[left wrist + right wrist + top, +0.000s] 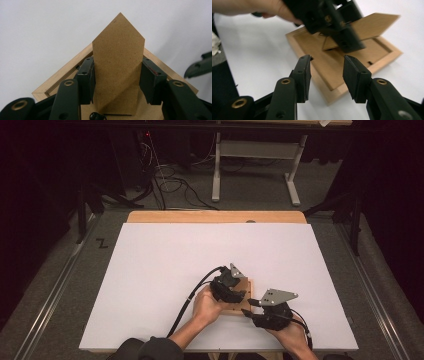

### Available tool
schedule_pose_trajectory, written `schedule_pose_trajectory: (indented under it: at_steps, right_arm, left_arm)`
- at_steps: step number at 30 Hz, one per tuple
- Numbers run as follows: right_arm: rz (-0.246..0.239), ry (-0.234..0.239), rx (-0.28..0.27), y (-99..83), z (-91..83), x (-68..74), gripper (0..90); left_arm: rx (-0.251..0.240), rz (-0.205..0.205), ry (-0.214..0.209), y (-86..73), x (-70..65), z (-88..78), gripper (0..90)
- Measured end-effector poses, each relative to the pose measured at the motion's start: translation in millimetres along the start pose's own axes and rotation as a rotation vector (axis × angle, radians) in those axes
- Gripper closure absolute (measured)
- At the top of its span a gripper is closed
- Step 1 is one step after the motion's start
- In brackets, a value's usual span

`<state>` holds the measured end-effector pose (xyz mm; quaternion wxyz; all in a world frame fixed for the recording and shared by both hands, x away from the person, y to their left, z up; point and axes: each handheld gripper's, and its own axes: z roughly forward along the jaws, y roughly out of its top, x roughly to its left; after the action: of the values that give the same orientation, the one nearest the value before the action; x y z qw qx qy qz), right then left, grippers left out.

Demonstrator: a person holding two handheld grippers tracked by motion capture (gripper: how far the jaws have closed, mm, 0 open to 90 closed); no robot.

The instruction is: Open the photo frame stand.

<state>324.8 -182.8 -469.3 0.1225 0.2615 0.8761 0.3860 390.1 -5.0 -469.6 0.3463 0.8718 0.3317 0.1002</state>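
We have the board (pixel 118 67) clamped in our left gripper (pixel 117 82), lifted out above the frame (pixel 387 58) at centre, right gripper (pixel 325 75) open and empty nearby, so placing it remains.

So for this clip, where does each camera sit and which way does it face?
High view: above the person's side, facing forward and down on the white table; forearms and both grippers show.
Left gripper view: rides the left gripper, along jaws holding a fibreboard piece.
Right gripper view: rides the right gripper, toward the wooden frame.
All share that frame.
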Motion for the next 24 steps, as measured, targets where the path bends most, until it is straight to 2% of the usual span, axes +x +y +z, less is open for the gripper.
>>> schedule_pose_trajectory:
  at_steps: [7, 13, 20, 24]
  right_arm:
    - [-0.067, 0.051, 0.060, 1.0, 11.8, 4.4, 58.6]
    - [-0.107, 0.056, 0.103, 2.3, 19.7, 6.0, 63.1]
    - [-0.168, 0.052, 0.112, 3.0, 21.7, 6.4, 73.7]
    - [-0.174, 0.056, 0.111, 2.9, 22.0, 3.8, 77.7]
  left_arm:
    - [-0.006, -0.006, -0.004, -0.7, 0.2, 0.8, 51.0]
    - [-0.002, -0.006, -0.014, -0.9, 1.2, 0.1, 50.7]
    - [-0.009, -0.010, -0.015, -3.9, 0.4, -2.7, 50.2]
    - [-0.017, -0.012, -0.017, -5.7, 1.1, -7.1, 49.7]
